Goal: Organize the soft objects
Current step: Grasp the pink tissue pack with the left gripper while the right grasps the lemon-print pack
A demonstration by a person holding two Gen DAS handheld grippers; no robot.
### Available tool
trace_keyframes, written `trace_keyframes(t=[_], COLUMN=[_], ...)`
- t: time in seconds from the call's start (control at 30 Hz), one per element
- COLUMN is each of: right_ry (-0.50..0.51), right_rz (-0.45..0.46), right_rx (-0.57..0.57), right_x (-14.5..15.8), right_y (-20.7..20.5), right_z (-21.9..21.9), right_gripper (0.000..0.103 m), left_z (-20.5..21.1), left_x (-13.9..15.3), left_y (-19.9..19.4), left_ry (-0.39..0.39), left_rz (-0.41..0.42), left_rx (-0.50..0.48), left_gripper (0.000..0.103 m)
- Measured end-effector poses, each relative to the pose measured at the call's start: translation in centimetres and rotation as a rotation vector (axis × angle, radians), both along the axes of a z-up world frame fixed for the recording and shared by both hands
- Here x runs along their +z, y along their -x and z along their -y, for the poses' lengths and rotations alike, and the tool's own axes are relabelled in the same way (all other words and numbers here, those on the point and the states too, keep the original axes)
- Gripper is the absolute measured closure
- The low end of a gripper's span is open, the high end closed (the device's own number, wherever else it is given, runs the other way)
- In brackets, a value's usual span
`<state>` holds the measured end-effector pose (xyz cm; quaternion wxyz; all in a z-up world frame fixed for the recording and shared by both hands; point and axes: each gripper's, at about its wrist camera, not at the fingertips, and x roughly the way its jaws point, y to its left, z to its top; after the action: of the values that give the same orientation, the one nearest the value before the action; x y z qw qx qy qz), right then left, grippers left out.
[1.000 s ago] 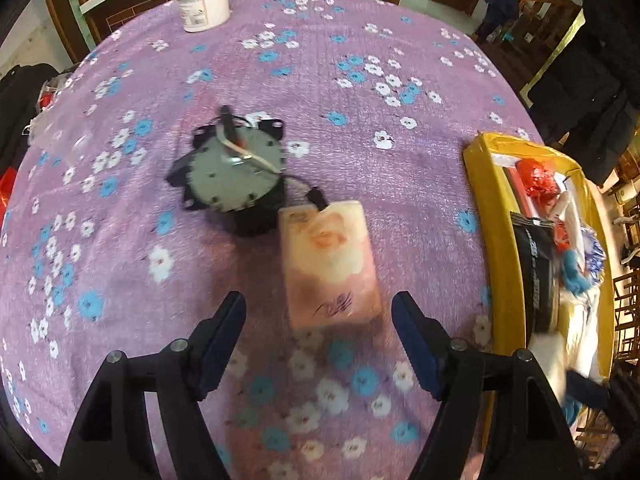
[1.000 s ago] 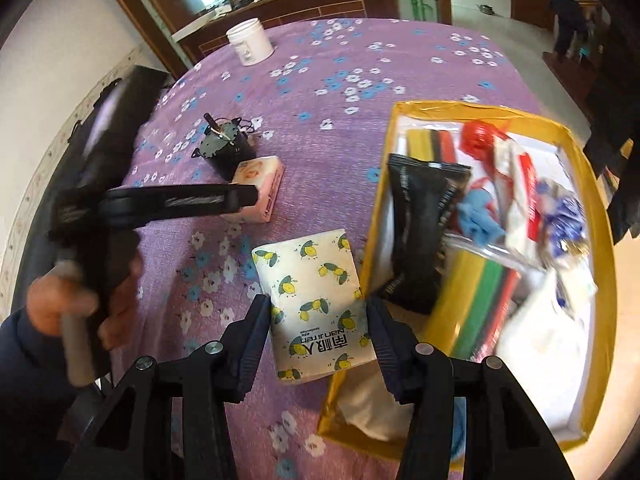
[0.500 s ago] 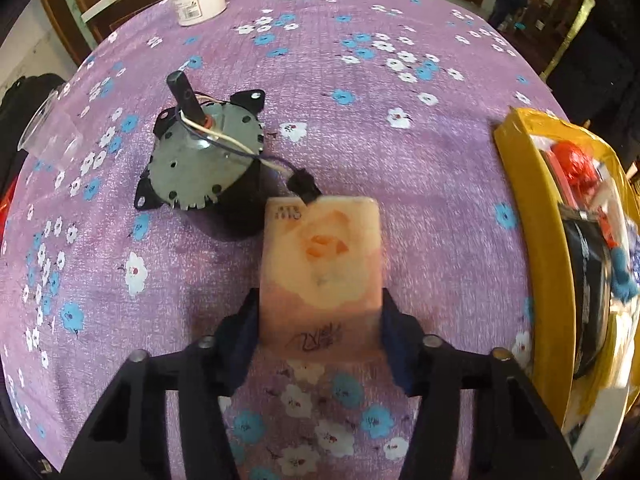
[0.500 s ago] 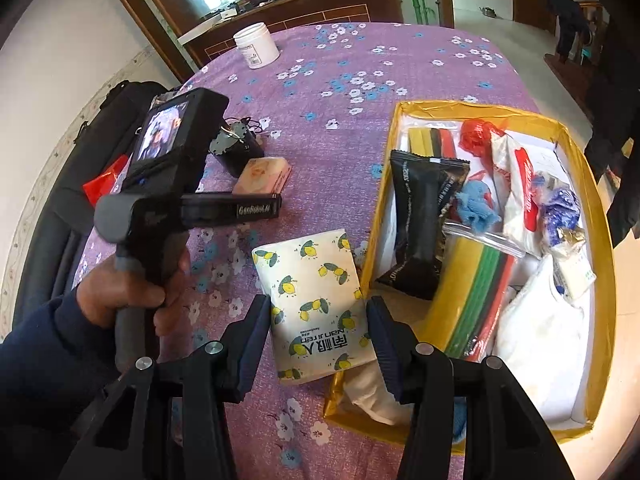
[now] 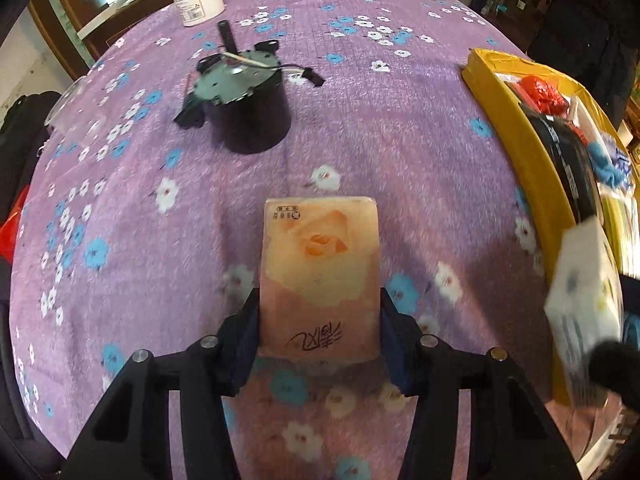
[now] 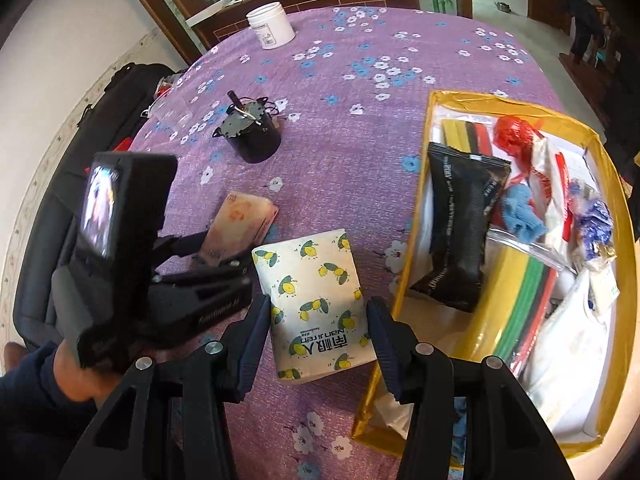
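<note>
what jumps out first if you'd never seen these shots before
Each gripper holds a tissue pack: the left gripper has its fingers against the sides of a pink rose-print pack, and the right gripper pinches a white lemon-print pack beside it. To the right sits a yellow box crammed with bags and pouches, and farther back on the purple floral tablecloth stands a small black motor.

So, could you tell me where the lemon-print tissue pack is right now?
In the right wrist view the lemon-print tissue pack sits low and central, held between the right gripper fingers, just left of the yellow box.
</note>
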<state>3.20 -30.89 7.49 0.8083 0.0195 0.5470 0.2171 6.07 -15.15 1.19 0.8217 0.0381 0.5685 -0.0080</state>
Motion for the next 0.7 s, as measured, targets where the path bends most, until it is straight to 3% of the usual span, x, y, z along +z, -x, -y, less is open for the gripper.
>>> trace_keyframes(t=[0.7], right_ry=[-0.006], right_rz=[-0.013], right_rx=[0.025], right_x=[-0.4], right_y=[-0.7], right_z=[-1.6], right_gripper=[0.049], left_z=[-1.2], left_x=[1.8], left_y=[1.6], left_ry=[-0.051], left_rz=[0.067], left_rx=[0.023], left_gripper=[0.051])
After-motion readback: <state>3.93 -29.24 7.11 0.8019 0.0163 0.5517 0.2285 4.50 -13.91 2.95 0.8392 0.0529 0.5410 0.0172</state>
